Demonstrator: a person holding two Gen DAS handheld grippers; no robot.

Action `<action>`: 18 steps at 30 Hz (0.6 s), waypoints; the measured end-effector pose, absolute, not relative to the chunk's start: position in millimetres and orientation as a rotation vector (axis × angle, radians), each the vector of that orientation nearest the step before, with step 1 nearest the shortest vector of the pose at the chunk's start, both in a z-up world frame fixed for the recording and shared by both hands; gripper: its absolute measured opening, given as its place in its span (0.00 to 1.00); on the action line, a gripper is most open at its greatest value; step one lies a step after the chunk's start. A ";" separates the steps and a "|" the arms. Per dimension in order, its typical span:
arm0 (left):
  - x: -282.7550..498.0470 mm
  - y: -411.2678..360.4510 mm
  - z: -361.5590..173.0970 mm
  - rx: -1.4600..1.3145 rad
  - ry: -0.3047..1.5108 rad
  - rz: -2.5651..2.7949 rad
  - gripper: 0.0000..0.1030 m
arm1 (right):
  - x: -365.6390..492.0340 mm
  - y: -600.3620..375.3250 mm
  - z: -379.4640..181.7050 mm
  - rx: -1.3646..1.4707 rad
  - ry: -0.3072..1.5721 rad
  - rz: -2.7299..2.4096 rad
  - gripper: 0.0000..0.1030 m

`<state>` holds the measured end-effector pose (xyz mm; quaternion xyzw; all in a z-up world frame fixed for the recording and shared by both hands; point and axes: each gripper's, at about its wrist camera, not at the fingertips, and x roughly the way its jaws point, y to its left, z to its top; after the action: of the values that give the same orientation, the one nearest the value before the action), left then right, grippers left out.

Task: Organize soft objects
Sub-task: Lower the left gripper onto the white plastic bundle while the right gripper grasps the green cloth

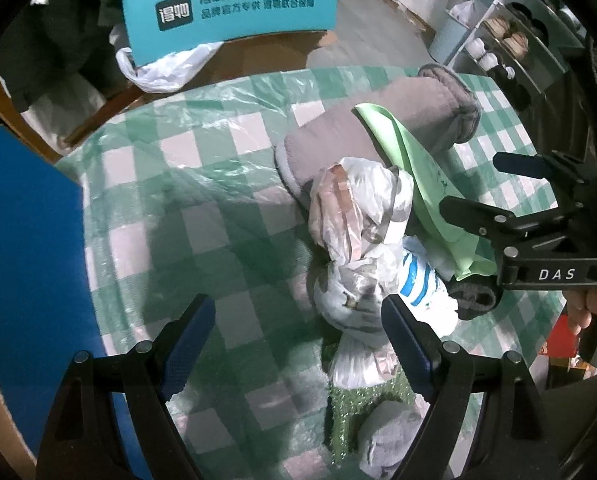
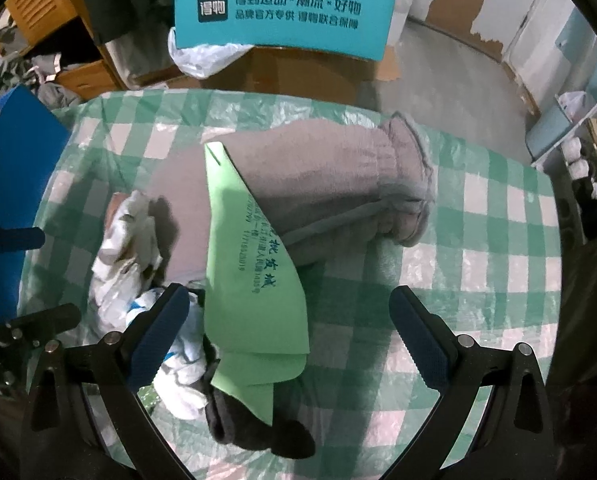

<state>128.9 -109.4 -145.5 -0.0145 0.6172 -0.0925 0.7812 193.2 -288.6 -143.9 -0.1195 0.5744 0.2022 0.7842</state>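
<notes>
Hovering over the checked tablecloth (image 2: pixel 478 240), your left gripper (image 1: pixel 298 344) and right gripper (image 2: pixel 288 332) both gape, holding nothing; a green bag (image 2: pixel 254 276) drapes the rolled grey blanket (image 2: pixel 330 184) beside crumpled plastic bags (image 1: pixel 362 216).

We're seeing dim, cool, bluish indoor light in both views, low contrast. Heavy fisheye: black vignette at the corners, and the teal sign (image 1: pixel 230 8) bows into an arc (same in the right wrist view). Soft glare on the clear plastic over the checked tablecloth (image 1: pixel 202 168). The gray towel (image 2: pixel 318 184) and green sheet (image 2: pixel 250 264) cast diffuse shadows toward us, so the light source sits above and ahead. Centre reasonably sharp; edges smear, and the sheet's small print is barely legible.
</notes>
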 end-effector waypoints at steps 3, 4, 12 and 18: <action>131.2 -113.6 -150.4 -0.035 1.343 -0.217 0.84 | 195.8 -288.0 -151.4 -0.252 1.256 0.443 0.95; 132.1 -115.2 -152.4 -0.029 1.347 -0.218 0.84 | 196.4 -287.9 -154.0 -0.251 1.262 0.444 0.94; 138.6 -120.9 -168.7 -0.036 1.377 -0.235 0.84 | 198.1 -289.0 -169.8 -0.241 1.299 0.472 0.75; 138.7 -120.1 -173.3 -0.090 1.376 -0.277 0.63 | 198.7 -284.4 -171.0 -0.242 1.301 0.489 0.54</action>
<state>138.7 -120.1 -173.3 -0.0412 0.6325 -0.1276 0.7629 198.7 -284.4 -171.0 -0.1111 0.5979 0.2249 0.7613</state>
